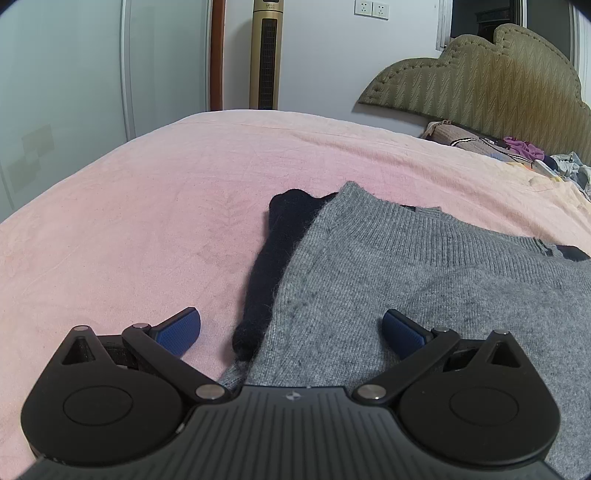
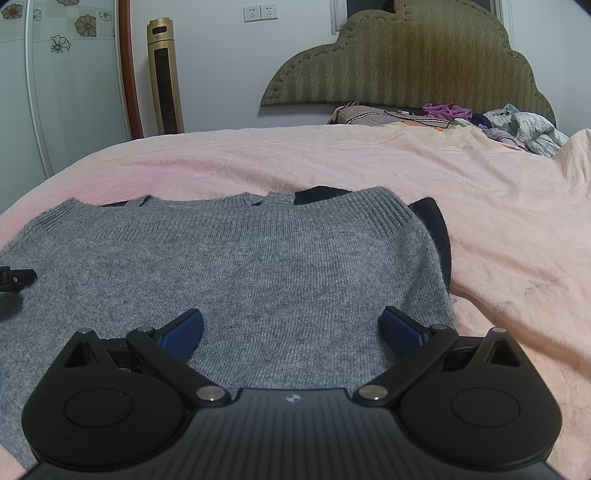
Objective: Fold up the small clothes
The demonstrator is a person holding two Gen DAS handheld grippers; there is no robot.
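Your left gripper [image 1: 291, 332] and right gripper [image 2: 291, 330] are both spread wide over the grey sweater [image 2: 236, 266], pinching nothing; black garment [image 1: 269, 266] underneath it.

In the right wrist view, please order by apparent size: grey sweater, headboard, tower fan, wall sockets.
1. grey sweater, though nearness to the camera enlarges it
2. headboard
3. tower fan
4. wall sockets

The matte black plastic left gripper [image 1: 291, 332] carries 2 textured blue pads [image 1: 177, 330]. The identical right gripper [image 2: 291, 330] shows silver pivot screws, 2 round discs at 7 and 5 o'clock, a ribbed centre.
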